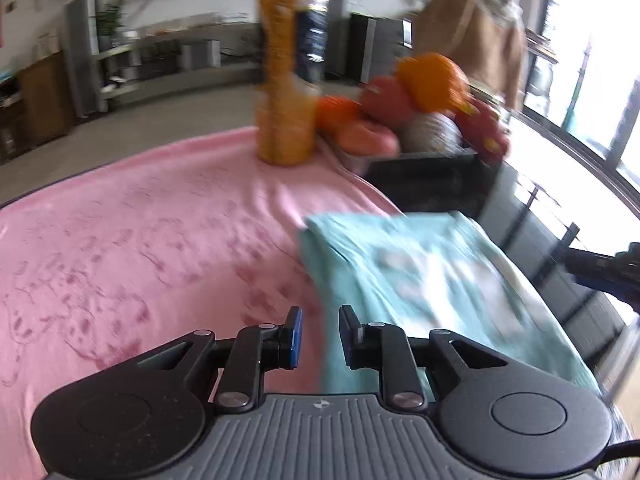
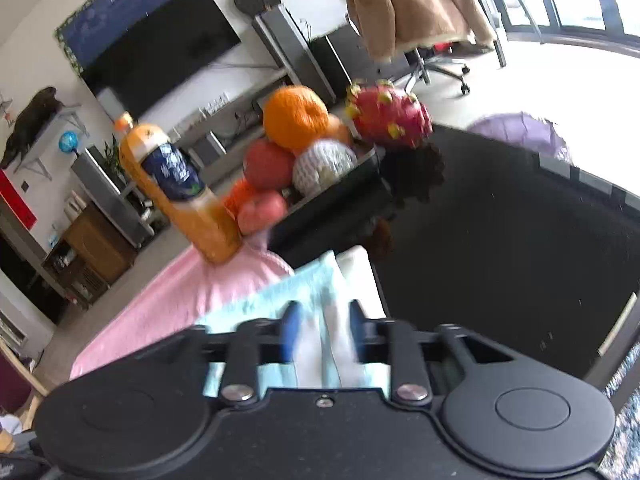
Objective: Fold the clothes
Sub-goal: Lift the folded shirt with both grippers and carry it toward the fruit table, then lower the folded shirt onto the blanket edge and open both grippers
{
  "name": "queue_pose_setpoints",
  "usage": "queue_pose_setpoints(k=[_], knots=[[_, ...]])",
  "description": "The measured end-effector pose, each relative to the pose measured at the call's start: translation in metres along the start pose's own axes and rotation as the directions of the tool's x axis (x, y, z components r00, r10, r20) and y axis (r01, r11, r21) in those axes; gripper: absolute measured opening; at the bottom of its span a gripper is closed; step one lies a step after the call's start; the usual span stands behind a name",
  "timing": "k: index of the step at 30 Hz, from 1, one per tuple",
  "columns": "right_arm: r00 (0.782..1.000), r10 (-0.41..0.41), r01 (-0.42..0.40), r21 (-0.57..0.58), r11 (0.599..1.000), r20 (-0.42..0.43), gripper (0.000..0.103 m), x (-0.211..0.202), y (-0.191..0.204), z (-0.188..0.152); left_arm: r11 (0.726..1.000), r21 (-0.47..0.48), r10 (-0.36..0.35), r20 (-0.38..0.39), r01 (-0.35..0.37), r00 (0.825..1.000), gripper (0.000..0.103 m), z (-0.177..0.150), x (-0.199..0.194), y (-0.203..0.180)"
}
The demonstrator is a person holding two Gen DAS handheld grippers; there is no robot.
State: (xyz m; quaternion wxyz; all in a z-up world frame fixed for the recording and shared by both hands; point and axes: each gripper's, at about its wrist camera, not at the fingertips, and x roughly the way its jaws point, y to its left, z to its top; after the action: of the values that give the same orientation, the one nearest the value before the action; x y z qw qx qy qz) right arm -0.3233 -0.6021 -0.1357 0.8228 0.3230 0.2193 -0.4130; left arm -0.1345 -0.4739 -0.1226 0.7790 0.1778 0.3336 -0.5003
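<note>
Teal garment [image 1: 432,280], soft, light and limp, is lying folded at lower right over the pink blanket [image 1: 140,240]. Left hand-held gripper [image 1: 320,336] is hovering agape, empty; right hand-held gripper [image 2: 322,336] is straddling its edge, grip uncertain. Layered edges are offering the surest hold.

We hold our left tool [image 1: 320,334] low and level, its two fingers parted with a clear gap, nothing between them. Our right tool [image 2: 322,334] tilts forward, fingers spread apart; motion blur keeps us from telling whether they press anything.
</note>
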Motion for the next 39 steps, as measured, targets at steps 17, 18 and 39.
queue_pose_setpoints(k=[17, 18, 39], knots=[[0.977, -0.175, 0.179, 0.030, 0.983, -0.121, 0.010, -0.033, -0.004, -0.042, 0.998, 0.061, 0.015, -0.191, -0.003, 0.981, 0.021, -0.030, 0.000, -0.017], [0.985, -0.142, 0.147, 0.044, 0.988, -0.096, 0.010, -0.040, -0.004, -0.044, 0.998, 0.058, 0.006, -0.172, 0.004, 0.985, 0.021, -0.030, -0.007, -0.017], [0.995, 0.070, -0.064, 0.084, 0.994, -0.064, 0.044, -0.133, 0.053, -0.011, 0.999, 0.011, 0.047, -0.228, -0.046, 0.973, 0.061, -0.010, -0.094, -0.003]])
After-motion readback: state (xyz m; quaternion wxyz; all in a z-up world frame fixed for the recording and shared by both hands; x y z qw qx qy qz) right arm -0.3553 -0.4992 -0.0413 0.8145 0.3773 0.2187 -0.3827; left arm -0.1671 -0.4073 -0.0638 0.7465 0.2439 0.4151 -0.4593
